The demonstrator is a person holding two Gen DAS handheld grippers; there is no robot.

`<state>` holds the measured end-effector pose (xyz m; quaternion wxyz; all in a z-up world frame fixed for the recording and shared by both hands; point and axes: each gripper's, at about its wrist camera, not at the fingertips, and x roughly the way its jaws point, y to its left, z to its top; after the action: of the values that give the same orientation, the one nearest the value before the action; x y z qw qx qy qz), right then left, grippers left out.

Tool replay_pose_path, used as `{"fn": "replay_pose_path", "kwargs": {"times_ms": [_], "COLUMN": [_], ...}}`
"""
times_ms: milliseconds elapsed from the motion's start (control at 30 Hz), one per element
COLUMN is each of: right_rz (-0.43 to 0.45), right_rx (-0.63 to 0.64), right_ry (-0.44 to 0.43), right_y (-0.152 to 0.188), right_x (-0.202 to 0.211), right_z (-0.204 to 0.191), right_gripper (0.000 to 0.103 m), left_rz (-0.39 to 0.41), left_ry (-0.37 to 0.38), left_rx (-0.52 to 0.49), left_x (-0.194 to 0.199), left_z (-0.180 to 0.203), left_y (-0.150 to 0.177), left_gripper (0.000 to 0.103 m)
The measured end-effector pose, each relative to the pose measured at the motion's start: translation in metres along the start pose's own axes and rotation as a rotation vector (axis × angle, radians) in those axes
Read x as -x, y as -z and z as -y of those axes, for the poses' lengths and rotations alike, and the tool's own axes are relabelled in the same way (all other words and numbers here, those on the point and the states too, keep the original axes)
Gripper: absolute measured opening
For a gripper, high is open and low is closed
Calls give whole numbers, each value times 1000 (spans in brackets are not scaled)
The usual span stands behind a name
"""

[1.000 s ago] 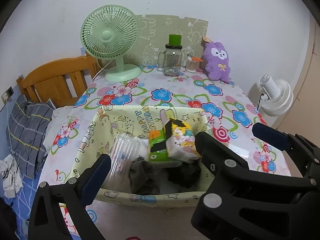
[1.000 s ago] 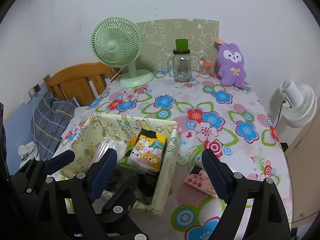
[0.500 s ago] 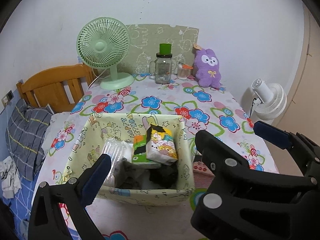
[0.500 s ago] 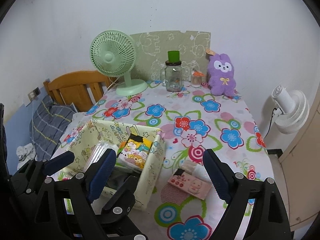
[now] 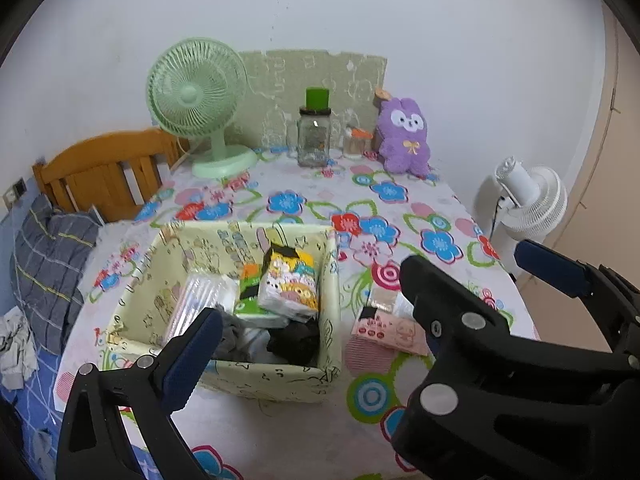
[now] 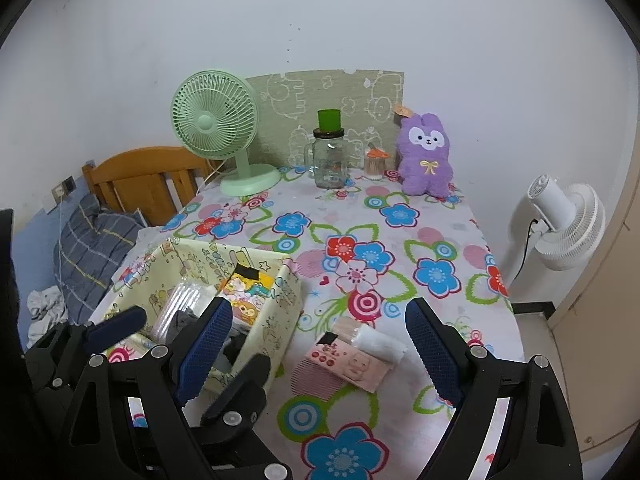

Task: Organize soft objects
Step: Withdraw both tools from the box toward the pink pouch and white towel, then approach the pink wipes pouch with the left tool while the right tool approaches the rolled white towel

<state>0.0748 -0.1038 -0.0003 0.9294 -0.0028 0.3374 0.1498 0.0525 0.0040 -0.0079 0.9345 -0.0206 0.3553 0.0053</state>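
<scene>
A pale yellow fabric box (image 5: 332, 280) (image 6: 286, 308) stands on the flowered table. It holds tissue packs (image 5: 290, 286), a clear wrapped pack (image 5: 200, 300) and dark cloth (image 5: 294, 342). A pink tissue pack (image 5: 388, 332) (image 6: 346, 364) and a white roll (image 6: 378, 344) lie right of the box. A purple plush rabbit (image 5: 404, 138) (image 6: 426, 156) sits at the back. My left gripper (image 5: 308, 328) is open and empty before the box. My right gripper (image 6: 318, 344) is open and empty above the pink pack; its black frame also shows in the left wrist view (image 5: 500, 360).
A green desk fan (image 6: 216, 128), a glass jar with green lid (image 6: 330, 156) and a small jar (image 6: 376, 162) stand along the back wall. A white fan (image 6: 568, 224) stands off the table's right edge. A wooden headboard (image 6: 148, 180) and bedding lie left.
Both grippers have drawn back and up from the box. The pink pack and white roll beside the box have come fully into view. Both stay open.
</scene>
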Motion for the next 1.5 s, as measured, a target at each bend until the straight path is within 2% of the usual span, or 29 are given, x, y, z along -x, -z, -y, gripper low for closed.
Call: {"fn": "replay_pose_path", "kwargs": {"times_ms": [233,533,800,1033,1500], "right_rz": [14,9,-13,-19,-88], "right_rx": [2,-3,-1,22,30], "right_ry": [12,32,53,59,75], "right_y": [5,15,26,38,62], "right_x": [7,6,-2,-12,-51], "right_z": [13,34,53,69,96], "right_gripper": [92,95,95,95,95], "left_rz": [23,12,3,-21,-112], "left_ry": [-7,-2,40,45,17], "left_rx": [-16,-15,-36,-11,-4], "left_x": [3,-5,-12,-27,-68], "left_z": [15,33,57,71,90], "left_y": [2,10,20,31,50], "left_gripper": [102,101,101,101,101]}}
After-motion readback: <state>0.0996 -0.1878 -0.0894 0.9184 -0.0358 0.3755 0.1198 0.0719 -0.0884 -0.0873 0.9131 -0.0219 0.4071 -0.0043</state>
